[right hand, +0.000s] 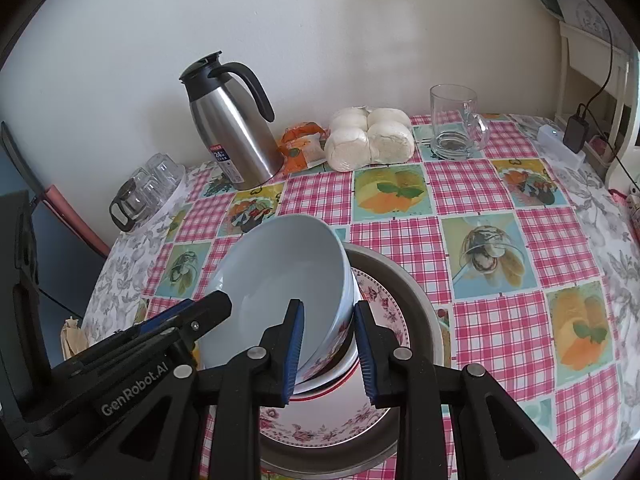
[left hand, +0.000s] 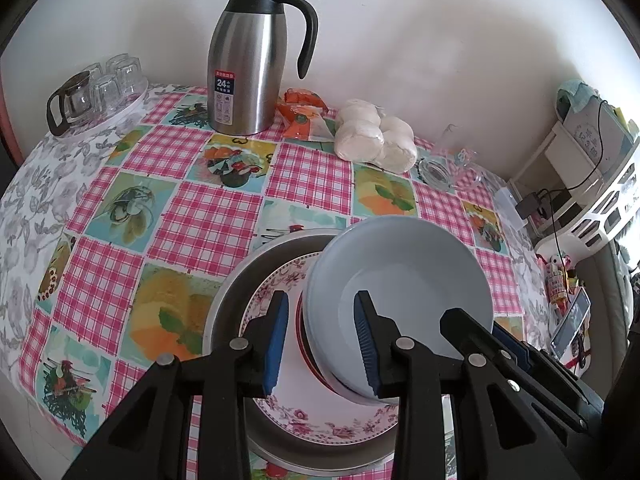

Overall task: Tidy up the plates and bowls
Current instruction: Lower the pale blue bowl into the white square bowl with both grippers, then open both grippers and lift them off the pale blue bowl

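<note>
A pale blue bowl (left hand: pixel 400 276) (right hand: pixel 280 276) sits tilted on a red-rimmed bowl (left hand: pixel 308 356) (right hand: pixel 340 376), on a floral plate (left hand: pixel 320 424) (right hand: pixel 320 428) inside a grey metal pan (left hand: pixel 228 308) (right hand: pixel 420 308). My left gripper (left hand: pixel 322 344) straddles the blue bowl's left rim, jaws apart, pads (left hand: pixel 276 344) not visibly pressing it. My right gripper (right hand: pixel 330 354) straddles the bowl's right rim, jaws likewise apart. Each gripper shows at the edge of the other's view.
A steel thermos jug (left hand: pixel 252 60) (right hand: pixel 232 136), a bag of buns (left hand: pixel 376 136) (right hand: pixel 368 140), orange packets (left hand: pixel 304 116) and a tray of glasses (left hand: pixel 100 92) (right hand: pixel 148 188) stand at the back. A glass mug (right hand: pixel 456 124) stands back right. A white shelf (left hand: pixel 592 184) is right of the table.
</note>
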Motion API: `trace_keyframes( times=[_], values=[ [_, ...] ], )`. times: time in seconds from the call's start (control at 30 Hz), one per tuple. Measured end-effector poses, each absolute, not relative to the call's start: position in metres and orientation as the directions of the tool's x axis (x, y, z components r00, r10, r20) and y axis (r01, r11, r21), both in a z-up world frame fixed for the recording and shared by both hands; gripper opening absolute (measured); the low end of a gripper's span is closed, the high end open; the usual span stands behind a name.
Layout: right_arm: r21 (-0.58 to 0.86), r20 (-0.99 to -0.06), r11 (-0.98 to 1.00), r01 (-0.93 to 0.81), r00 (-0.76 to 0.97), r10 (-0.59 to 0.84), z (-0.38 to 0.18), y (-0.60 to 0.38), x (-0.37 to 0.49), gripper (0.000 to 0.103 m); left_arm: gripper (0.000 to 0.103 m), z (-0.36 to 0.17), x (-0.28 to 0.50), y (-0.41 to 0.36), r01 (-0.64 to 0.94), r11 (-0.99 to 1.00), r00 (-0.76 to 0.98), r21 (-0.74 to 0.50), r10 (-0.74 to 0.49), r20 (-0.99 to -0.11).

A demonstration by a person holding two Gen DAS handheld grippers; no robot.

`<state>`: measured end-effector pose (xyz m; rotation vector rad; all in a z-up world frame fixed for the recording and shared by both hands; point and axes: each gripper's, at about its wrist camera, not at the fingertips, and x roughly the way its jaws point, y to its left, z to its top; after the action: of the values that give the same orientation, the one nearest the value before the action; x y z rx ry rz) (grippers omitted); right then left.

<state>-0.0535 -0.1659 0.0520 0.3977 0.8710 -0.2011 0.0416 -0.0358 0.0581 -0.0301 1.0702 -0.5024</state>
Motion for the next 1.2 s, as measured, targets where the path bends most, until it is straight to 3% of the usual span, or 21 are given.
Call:
trace_keyframes(
  times=[0.7,0.77,0.8,0.93,1.2],
  values=[
    [0.292,-0.781,0.876,0.383,0.624,-0.012,0.046,-0.183,-0.057,0.029,0.036,0.059,0.043,-0.032,0.343,0.898,0.393,-0.274,-0.403,-0.827],
    [0.285,-0.777,0.883,0.372,0.629,-0.014,0.048,-0.180,-0.056,0.049,0.045,0.060,0.044,-0.030,0.333,0.902,0.401,-0.275,-0.399,-0.825],
    [0.277,-0.776,0.888,0.368,0.631,-0.020,0.049,-0.178,-0.056,0.053,0.049,0.061,0.044,-0.029,0.327,0.904,0.405,-0.273,-0.396,-0.824],
    [0.254,-0.776,0.901,0.352,0.630,-0.028,0.050,-0.174,-0.054,0.061,0.051,0.063,0.045,-0.025,0.303,0.917,0.424,-0.259,-0.373,-0.825],
    [0.216,-0.767,0.916,0.339,0.640,-0.056,0.051,-0.172,-0.055,0.087,0.083,0.064,0.049,-0.012,0.221,0.952,0.487,-0.211,-0.295,-0.822]
  ],
)
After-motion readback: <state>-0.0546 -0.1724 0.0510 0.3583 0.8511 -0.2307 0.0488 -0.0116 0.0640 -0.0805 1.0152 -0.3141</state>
